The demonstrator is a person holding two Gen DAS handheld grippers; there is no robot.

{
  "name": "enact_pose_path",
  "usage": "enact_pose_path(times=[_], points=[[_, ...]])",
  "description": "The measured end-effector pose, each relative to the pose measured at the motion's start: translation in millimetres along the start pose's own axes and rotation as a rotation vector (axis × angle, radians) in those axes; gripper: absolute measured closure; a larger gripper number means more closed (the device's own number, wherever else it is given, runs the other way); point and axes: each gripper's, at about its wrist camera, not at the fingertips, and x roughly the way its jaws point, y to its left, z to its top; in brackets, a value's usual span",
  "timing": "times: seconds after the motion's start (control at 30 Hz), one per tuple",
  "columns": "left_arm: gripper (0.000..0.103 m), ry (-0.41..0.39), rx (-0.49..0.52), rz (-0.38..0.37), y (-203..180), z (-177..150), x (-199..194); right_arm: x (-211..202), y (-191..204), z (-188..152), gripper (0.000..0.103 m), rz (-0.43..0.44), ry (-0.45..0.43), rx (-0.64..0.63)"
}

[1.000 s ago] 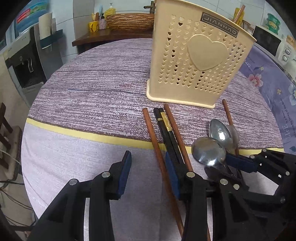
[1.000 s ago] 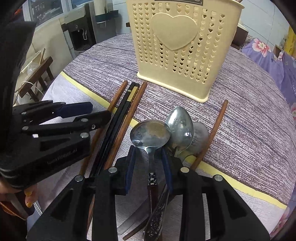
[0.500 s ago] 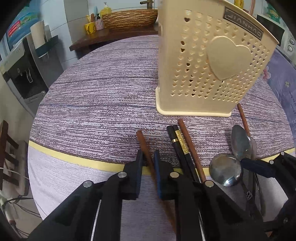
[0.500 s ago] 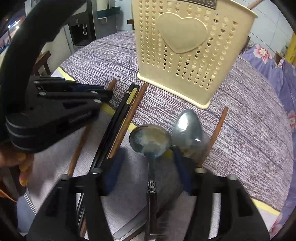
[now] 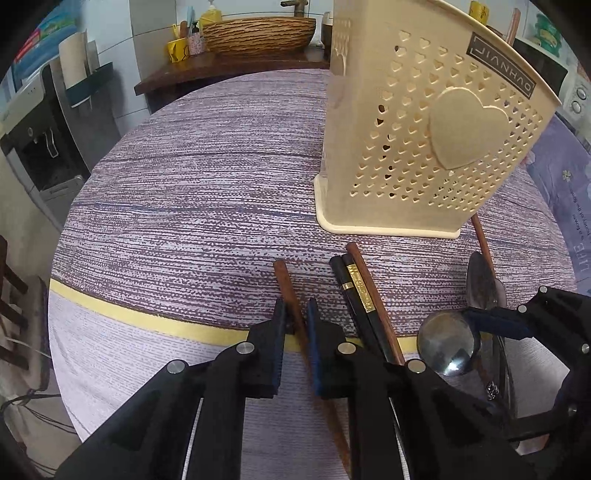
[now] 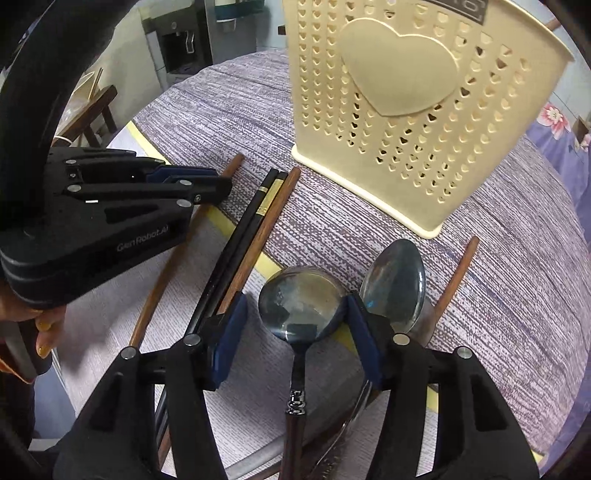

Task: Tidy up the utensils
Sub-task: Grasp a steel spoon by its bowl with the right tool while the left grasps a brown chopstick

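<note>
Left wrist view is showing the left gripper (image 5: 295, 317) clenched on a single brown chopstick (image 5: 286, 286) that is lying on the table (image 5: 184, 192), its far end pointing toward the cream utensil holder (image 5: 424, 147). The jaws have just been closing and are now pressing the stick from both sides, so the pick-up of this chopstick looks like the step in hand.

Just to its right, a black pair of chopsticks (image 5: 354, 295) and another brown one (image 5: 369, 288) are lying side by side, untouched.

Right wrist view is showing the right gripper (image 6: 295, 325) straddling the bowl of a round spoon (image 6: 303, 306). Its jaws have just been closing; the right pad appears to be touching the bowl's edge while the left pad is standing apart from it, so I am judging the spoon as not yet gripped. A second, oval spoon (image 6: 399, 277) is lying just beside it, and one more brown chopstick (image 6: 458, 273) is lying farther right.

Next, the left hand is probably needing to lift its chopstick clear, tip it upright and lower it into the holder's open top.

Inside the holder, one brown stick end (image 5: 511, 26) is showing above the far rim; anything else in there is hidden.
</note>
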Motion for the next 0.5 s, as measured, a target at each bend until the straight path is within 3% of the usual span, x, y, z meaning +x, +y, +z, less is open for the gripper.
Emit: enact_pose_path(times=[0.03, 0.27, 0.5], points=[[0.091, -0.001, 0.003, 0.003, -1, -1, 0, -1, -1, -1, 0.055, -0.001, 0.001, 0.002], [0.092, -0.003, -0.005, 0.017, -5, -1, 0, -3, -3, -1, 0.055, 0.011, -0.004, 0.026], [0.093, -0.018, -0.017, 0.033, -8, 0, 0, -42, -9, -10, 0.055, 0.058, -0.145, 0.084]])
